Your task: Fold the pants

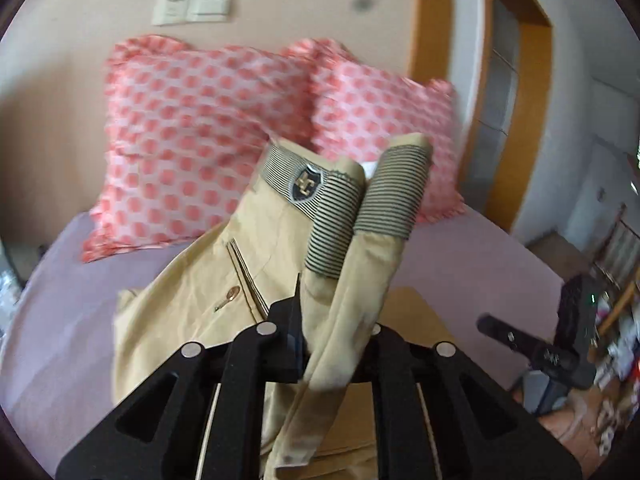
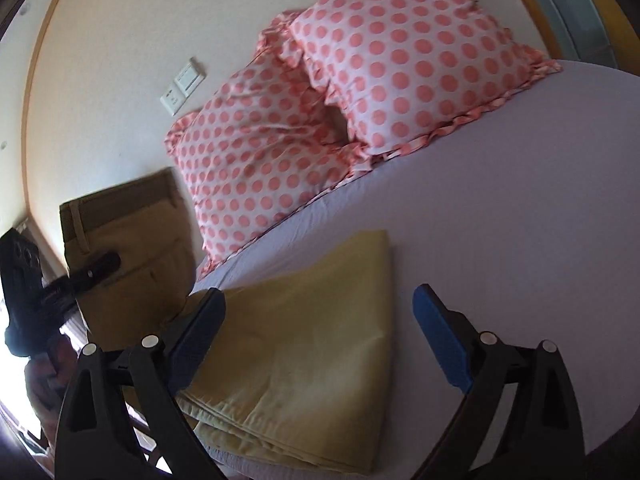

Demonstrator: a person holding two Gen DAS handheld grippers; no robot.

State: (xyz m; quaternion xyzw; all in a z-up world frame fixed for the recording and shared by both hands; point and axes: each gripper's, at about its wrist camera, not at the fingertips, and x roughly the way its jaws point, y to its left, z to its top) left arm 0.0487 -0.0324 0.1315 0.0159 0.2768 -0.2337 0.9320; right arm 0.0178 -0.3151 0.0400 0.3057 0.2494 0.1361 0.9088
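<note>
The tan pants (image 1: pixel 280 248) with a striped waistband and a dark shield badge (image 1: pixel 306 184) hang from my left gripper (image 1: pixel 332 340), which is shut on a fold of the cloth and holds it above the bed. In the right wrist view the lifted waistband part (image 2: pixel 128 240) hangs at the left, and the folded leg part (image 2: pixel 304 320) lies flat on the lilac sheet (image 2: pixel 500 240). My right gripper (image 2: pixel 316 328) is open and empty, its blue pads either side of the folded part, just above it.
Two pink polka-dot pillows (image 1: pixel 200 140) (image 2: pixel 400 52) lean on the wall at the bed's head. A wooden door frame (image 1: pixel 516 80) stands at the right. The right gripper's body (image 1: pixel 560 340) shows at the left view's right edge.
</note>
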